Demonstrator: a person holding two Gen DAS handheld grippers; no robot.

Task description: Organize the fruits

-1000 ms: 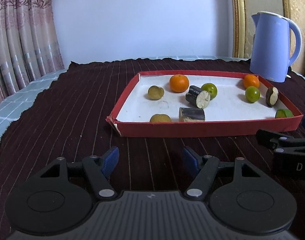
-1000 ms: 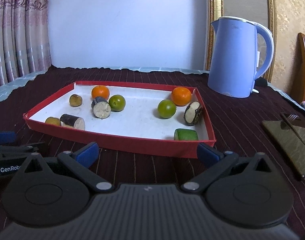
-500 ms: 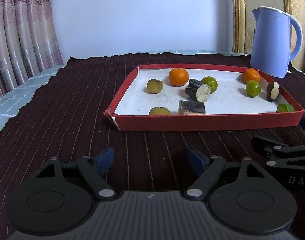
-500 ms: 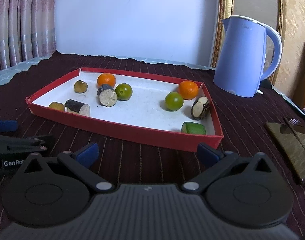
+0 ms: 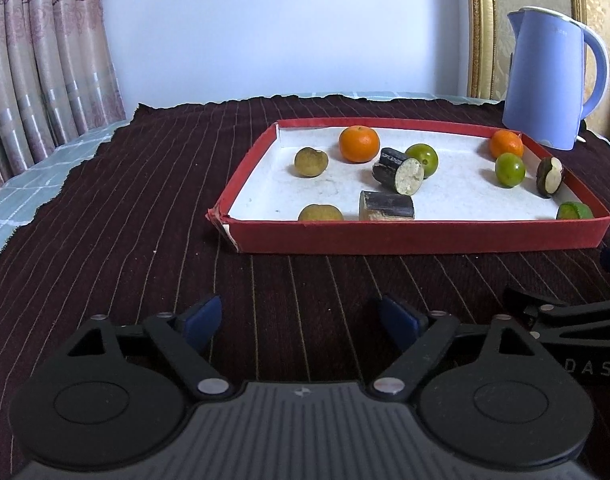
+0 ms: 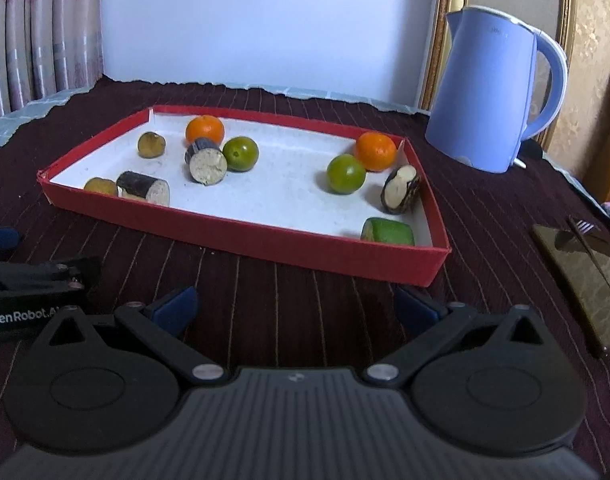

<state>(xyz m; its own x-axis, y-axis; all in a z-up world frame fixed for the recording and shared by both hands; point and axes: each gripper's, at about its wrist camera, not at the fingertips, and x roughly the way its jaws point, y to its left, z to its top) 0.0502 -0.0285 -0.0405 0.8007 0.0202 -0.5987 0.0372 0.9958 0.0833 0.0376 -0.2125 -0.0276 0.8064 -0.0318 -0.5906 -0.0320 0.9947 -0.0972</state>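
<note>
Scattered across the red tray (image 5: pixel 417 236), the fruits could be set rolling if the round green fruit (image 5: pixel 423 155), touching a dark cut cane piece (image 5: pixel 397 171), is nudged during a reach. The left gripper (image 5: pixel 299 318) is seen opening, nothing between its fingers; compared with a second earlier, they stand wider. The right gripper (image 6: pixel 295 306) is held wide and empty.

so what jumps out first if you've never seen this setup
The red tray on the dark striped cloth draws the eye first, with two oranges, green fruits and dark cut pieces scattered on its white floor. Next is the tall blue kettle standing behind the tray's right corner. Both hand-held grippers sit in front of the tray, holding nothing.
</note>
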